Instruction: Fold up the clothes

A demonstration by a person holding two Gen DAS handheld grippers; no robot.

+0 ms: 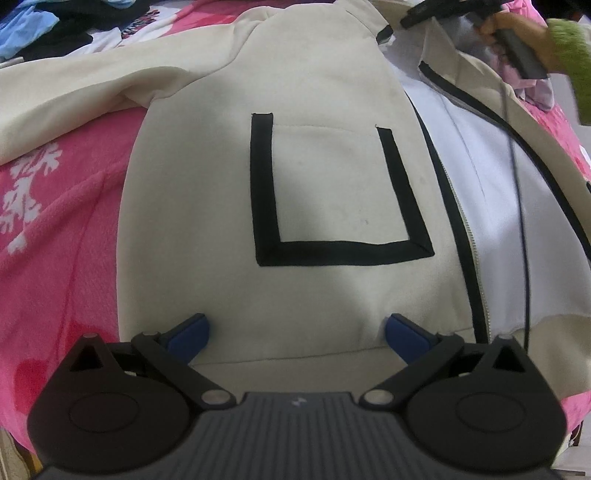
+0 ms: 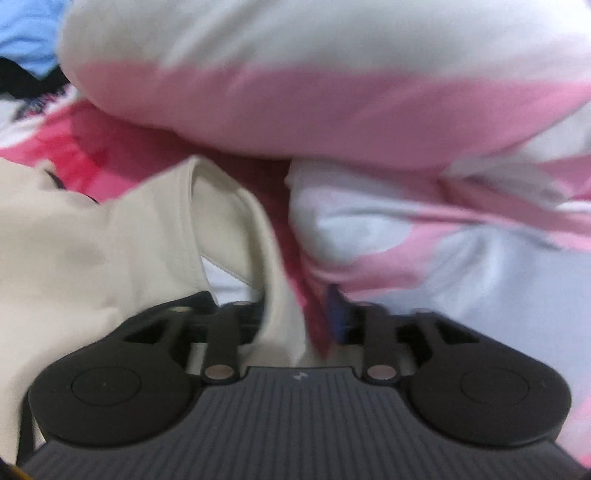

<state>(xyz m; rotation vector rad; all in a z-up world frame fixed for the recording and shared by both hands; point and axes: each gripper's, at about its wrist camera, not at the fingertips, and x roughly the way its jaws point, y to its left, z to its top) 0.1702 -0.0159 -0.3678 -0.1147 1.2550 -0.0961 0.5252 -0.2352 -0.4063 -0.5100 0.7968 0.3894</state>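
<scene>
Jacket [image 1: 314,92] fabric, cream with a black-edged pocket [image 1: 332,199], is spread just ahead of the left gripper [image 1: 295,328], whose blue fingers [image 1: 192,332] are held wide over the hem, gripping nothing. Its long axis runs straight away from those fingers toward the hood. A cream fold [image 2: 273,258] is seen between the half-parted fingers of the right gripper [image 2: 295,317]; whether it is pinched cannot be told. Beyond lies pink bedding [image 1: 55,240], with other clothes [image 1: 33,26] heaped past it. No containers are seen.
</scene>
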